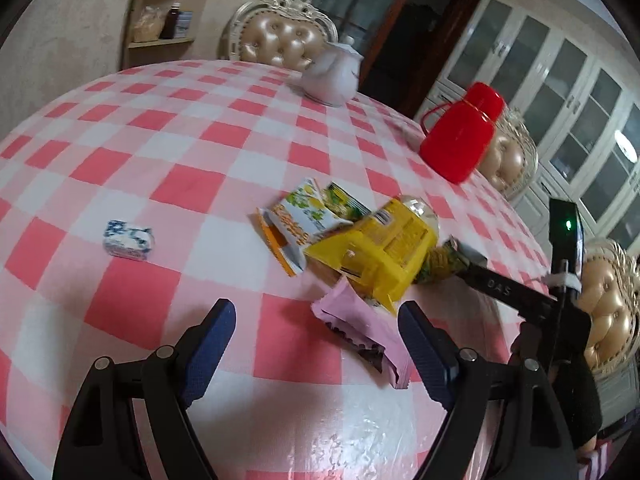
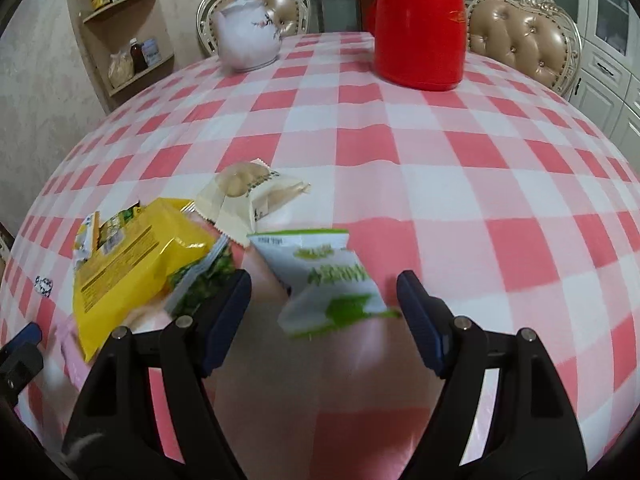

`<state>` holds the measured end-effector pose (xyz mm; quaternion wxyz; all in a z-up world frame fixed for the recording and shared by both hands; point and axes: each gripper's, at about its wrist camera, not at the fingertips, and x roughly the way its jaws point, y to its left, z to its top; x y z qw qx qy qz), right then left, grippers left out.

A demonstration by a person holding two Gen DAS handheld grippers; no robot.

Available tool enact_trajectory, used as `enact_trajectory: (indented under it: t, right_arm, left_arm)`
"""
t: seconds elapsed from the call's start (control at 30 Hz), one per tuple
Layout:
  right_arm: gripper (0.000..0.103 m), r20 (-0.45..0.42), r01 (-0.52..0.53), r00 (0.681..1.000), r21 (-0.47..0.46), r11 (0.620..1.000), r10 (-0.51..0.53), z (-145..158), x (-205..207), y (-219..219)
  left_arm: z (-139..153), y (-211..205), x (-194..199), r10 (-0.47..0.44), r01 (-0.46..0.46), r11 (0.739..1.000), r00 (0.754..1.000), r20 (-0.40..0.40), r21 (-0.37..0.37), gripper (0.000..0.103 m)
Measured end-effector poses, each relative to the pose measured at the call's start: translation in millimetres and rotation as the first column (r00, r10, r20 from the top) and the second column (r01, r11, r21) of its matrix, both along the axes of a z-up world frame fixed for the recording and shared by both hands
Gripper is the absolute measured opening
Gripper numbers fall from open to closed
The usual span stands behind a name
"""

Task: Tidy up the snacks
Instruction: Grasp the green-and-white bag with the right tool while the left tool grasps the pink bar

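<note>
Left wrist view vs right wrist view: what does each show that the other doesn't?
Left wrist only: the pink packet lying flat between its open jaws, and an orange-and-white packet.

Right wrist only: a green-and-white packet between its jaws, pads clear of it, and a cream pastry packet.

Both: the yellow packet in the pile, the small blue-and-white packet apart from it, the red flask, white teapot and checked tablecloth.
</note>
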<state>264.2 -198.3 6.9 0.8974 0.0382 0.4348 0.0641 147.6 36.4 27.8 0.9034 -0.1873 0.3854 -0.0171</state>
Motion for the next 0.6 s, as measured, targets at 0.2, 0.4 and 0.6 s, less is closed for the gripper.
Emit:
enact_trajectory:
  t: [0.2, 0.4, 0.6]
  right_arm:
    - [0.046, 0.054, 0.064, 0.996, 0.044, 0.997, -0.066, 17.4, -35.5, -16.4]
    - [0.046, 0.112, 0.034, 0.992, 0.193, 0.981, -0.057, 36.8, -91.8, -14.4]
    - [0.046, 0.068, 0.008, 0.997, 0.246, 0.969, -0.025, 21.5, -128.4, -0.5]
  left_arm:
    - [-11.2, -27.0, 8.1, -0.12, 0.125, 0.99, 0.99, -0.072, 0.06, 0.084]
    - [-14.9, -46.2, 11.1, -0.121, 0.129, 0.985, 0.99, -0.071, 0.118, 0.085]
    - [-14.6, -26.6, 24.6, -0.047, 0.051, 0.995, 0.997, -0.055, 0.083, 0.084]
